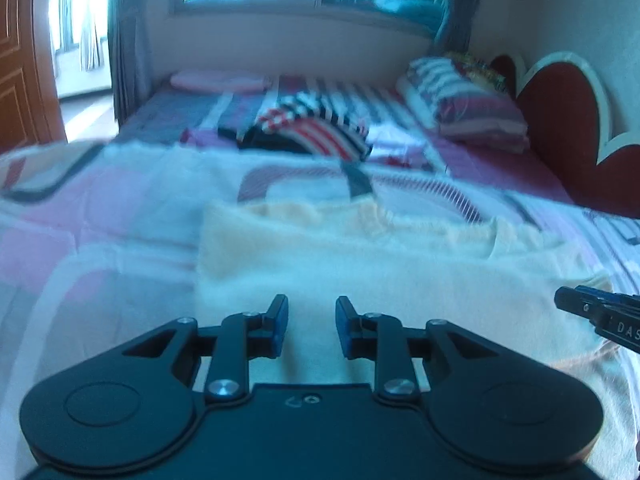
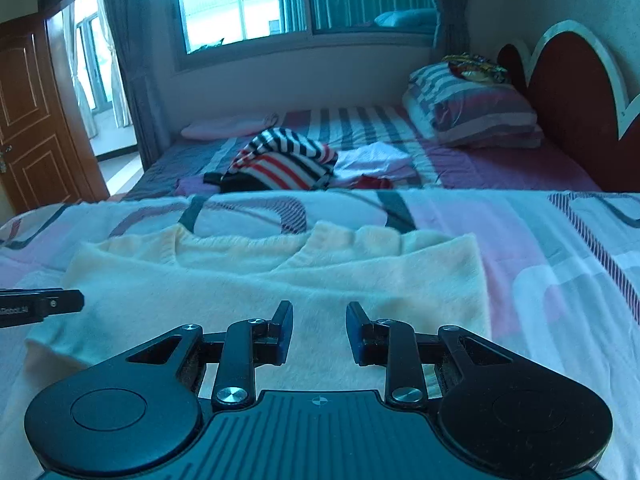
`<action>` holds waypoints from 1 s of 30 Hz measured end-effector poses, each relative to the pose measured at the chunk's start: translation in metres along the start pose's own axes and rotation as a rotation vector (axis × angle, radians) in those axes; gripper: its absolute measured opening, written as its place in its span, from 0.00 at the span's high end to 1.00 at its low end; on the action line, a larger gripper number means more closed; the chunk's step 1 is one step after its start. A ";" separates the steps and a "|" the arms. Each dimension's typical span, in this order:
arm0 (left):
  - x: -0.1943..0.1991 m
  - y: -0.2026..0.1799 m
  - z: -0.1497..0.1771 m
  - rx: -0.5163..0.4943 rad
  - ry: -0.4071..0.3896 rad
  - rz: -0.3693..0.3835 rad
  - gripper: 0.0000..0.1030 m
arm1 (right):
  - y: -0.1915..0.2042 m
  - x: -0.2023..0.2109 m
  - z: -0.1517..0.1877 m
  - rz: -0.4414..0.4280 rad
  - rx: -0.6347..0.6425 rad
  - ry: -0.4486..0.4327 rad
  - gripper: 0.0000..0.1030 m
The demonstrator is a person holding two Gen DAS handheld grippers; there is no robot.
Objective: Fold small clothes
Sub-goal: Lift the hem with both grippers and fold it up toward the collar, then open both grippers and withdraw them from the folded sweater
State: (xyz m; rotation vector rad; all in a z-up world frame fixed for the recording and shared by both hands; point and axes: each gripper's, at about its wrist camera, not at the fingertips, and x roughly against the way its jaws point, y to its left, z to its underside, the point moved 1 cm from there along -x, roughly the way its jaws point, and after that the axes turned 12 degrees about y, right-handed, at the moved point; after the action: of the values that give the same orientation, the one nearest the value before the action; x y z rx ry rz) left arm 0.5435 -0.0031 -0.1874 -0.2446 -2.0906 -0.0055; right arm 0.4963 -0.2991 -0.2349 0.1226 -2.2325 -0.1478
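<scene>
Though unheld, sweater (image 2: pixel 280 280) before hand-held gripper (image 2: pixel 319 330)

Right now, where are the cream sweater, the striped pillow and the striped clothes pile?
cream sweater (image 2: pixel 360 280), right wrist view, on its chest area.
striped pillow (image 2: pixel 472 108), right wrist view, on its top face.
striped clothes pile (image 2: pixel 284 160), right wrist view, on the red-striped garment.

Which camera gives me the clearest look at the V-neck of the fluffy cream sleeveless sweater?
The right wrist view. There the fluffy cream sleeveless sweater lies flat and sharp, its whole V-neck visible ahead of the open right gripper. The left wrist view is motion-blurred: the sweater shows only as a pale patch, neckline indistinct.
</scene>
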 end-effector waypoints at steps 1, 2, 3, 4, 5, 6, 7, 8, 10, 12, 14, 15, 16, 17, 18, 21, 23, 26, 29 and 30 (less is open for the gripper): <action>-0.003 0.003 0.002 0.009 0.014 -0.005 0.76 | 0.000 -0.003 0.002 0.012 0.012 0.014 0.72; -0.005 0.006 0.003 0.015 0.015 -0.007 0.76 | -0.002 -0.006 0.004 0.030 0.023 0.026 0.72; -0.005 0.008 0.004 0.018 0.013 -0.006 0.76 | -0.005 -0.009 0.008 0.052 0.031 0.042 0.72; -0.005 0.009 0.005 0.015 0.015 -0.008 0.76 | -0.009 -0.012 0.012 0.068 0.030 0.056 0.72; -0.004 0.009 0.005 0.009 0.016 -0.013 0.76 | -0.015 -0.013 0.016 0.081 0.024 0.061 0.72; -0.003 0.009 0.005 0.004 0.017 -0.019 0.76 | -0.021 -0.013 0.018 0.089 0.014 0.056 0.72; -0.001 0.010 0.006 0.003 0.018 -0.023 0.76 | -0.026 -0.011 0.020 0.094 0.001 0.054 0.72; 0.000 0.011 0.006 0.006 0.018 -0.024 0.76 | -0.030 -0.009 0.022 0.096 -0.010 0.055 0.72; 0.004 0.013 0.008 0.024 0.019 -0.023 0.76 | -0.033 -0.004 0.024 0.100 -0.021 0.057 0.72; 0.010 0.013 0.011 0.033 0.015 -0.014 0.76 | -0.030 0.003 0.025 0.087 -0.025 0.055 0.72; 0.020 0.010 0.016 0.020 0.005 -0.001 0.76 | -0.025 0.011 0.028 0.054 -0.027 0.046 0.72; 0.025 0.007 0.019 0.009 -0.004 0.006 0.76 | -0.020 0.016 0.030 0.036 -0.021 0.040 0.72; 0.029 0.003 0.023 -0.003 -0.009 0.014 0.76 | -0.015 0.019 0.031 0.023 -0.012 0.035 0.72; 0.033 -0.001 0.026 -0.016 -0.010 0.025 0.76 | -0.007 0.025 0.034 0.008 0.001 0.029 0.72; 0.037 -0.006 0.030 -0.027 -0.009 0.038 0.76 | 0.000 0.028 0.036 -0.008 0.013 0.024 0.72; 0.041 -0.021 0.044 -0.058 0.008 0.076 0.76 | 0.020 0.036 0.045 -0.061 0.033 0.026 0.72; 0.040 -0.032 0.054 -0.079 0.035 0.099 0.76 | 0.033 0.038 0.053 -0.095 0.048 0.038 0.72; 0.036 -0.042 0.073 -0.122 0.061 0.097 0.76 | 0.048 0.036 0.068 -0.135 0.066 0.071 0.72; 0.032 -0.042 0.090 -0.144 0.070 0.072 0.75 | 0.054 0.036 0.083 -0.130 0.087 0.094 0.72; 0.033 -0.040 0.094 -0.152 0.058 0.064 0.75 | 0.053 0.035 0.088 -0.108 0.100 0.102 0.72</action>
State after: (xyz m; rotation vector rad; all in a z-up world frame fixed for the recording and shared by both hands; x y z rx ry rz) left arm 0.4401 -0.0270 -0.2026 -0.3988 -2.0262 -0.1318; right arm 0.4033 -0.2457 -0.2539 0.2997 -2.1319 -0.0862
